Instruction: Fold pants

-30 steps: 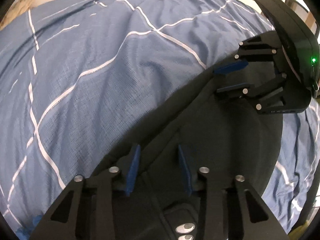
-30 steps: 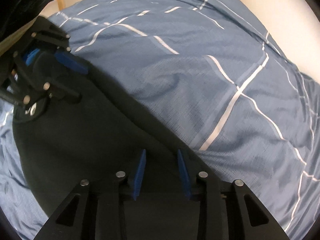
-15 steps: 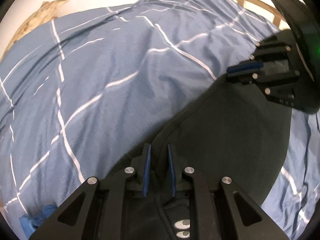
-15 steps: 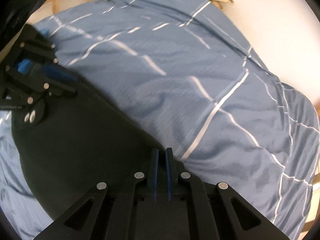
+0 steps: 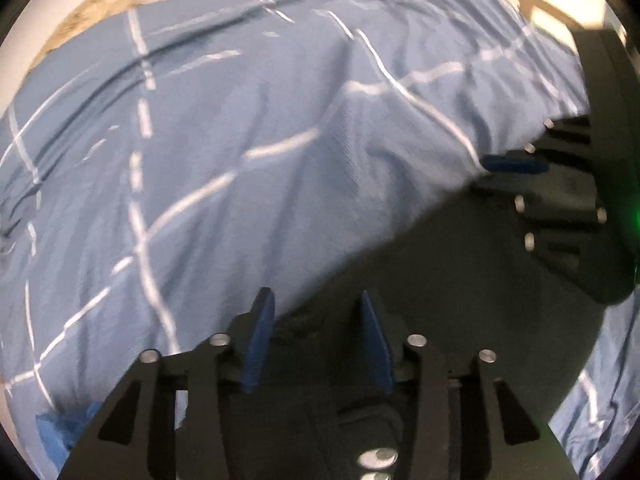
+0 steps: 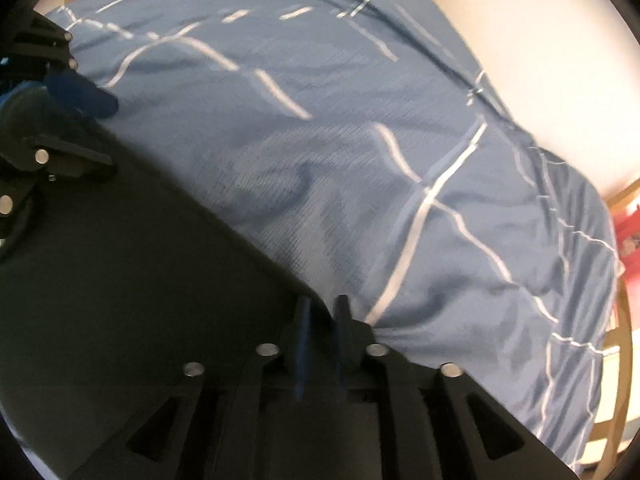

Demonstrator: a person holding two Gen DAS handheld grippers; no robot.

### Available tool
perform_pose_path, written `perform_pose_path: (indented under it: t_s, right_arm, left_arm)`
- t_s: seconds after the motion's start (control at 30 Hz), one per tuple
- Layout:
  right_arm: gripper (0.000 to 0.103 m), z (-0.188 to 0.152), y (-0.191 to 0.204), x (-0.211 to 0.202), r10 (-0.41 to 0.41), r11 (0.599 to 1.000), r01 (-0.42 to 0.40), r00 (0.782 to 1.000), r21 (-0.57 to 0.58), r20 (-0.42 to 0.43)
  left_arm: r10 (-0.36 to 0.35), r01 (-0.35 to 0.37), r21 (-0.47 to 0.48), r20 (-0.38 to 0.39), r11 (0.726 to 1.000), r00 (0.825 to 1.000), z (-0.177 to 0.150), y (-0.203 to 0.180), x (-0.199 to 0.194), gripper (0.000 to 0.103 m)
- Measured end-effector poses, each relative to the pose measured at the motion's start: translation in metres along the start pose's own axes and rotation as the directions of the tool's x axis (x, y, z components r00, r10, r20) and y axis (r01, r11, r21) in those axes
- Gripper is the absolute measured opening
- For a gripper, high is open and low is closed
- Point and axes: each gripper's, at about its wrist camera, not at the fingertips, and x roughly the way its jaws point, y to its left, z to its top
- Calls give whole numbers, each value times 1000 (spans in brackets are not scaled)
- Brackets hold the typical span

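Note:
Black pants point(image 5: 460, 280) lie on a blue duvet with white lines point(image 5: 240, 140). In the left wrist view my left gripper point(image 5: 316, 312) is open, its blue pads on either side of the pants' top edge. My right gripper point(image 5: 516, 168) shows at the far right on the same edge. In the right wrist view my right gripper point(image 6: 322, 316) is shut on the pants' edge point(image 6: 160, 260), and the left gripper point(image 6: 76, 96) shows at the far left. The frames are motion-blurred.
The duvet point(image 6: 360, 140) covers the bed beyond the pants. A white wall point(image 6: 540, 60) and a wooden bed frame point(image 6: 620, 360) lie to the right. A red object point(image 6: 628, 228) sits past the frame. A tan item point(image 5: 104, 0) lies at the bed's far end.
My left gripper, shut half a second ago, has opened. My right gripper stays shut on the pants' edge. Both views have shifted across the duvet.

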Motion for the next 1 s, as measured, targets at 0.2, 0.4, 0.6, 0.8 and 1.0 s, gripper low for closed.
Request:
perform_pose_path:
  t_s: [0.2,0.4,0.6,0.8,1.0]
  right_arm:
    - [43,15,0,-67,30,992,-51,983,112,180]
    - [46,42,41,-102,128,990,-141,954,27,272]
    - [46,60,95,-85,204,979,-194,951,-65,234]
    - [46,64,139,-62,224,969,-201,960,-143,166]
    - [46,71,145,-53,225,972,-207,956,-113,186]
  left_arm:
    - [66,-49,-143,121,989,991,-18,44,-69,62]
    - [43,-8,-212,161,977,986,-61,71,-94,65]
    - [-21,45,-276,90,960,996,-88,77,-59,65]
    - [-53,58,-253,28,966,998,-99,64,-26,44]
    - [-59,85,-312,92,946,994,-106,75,-33,30]
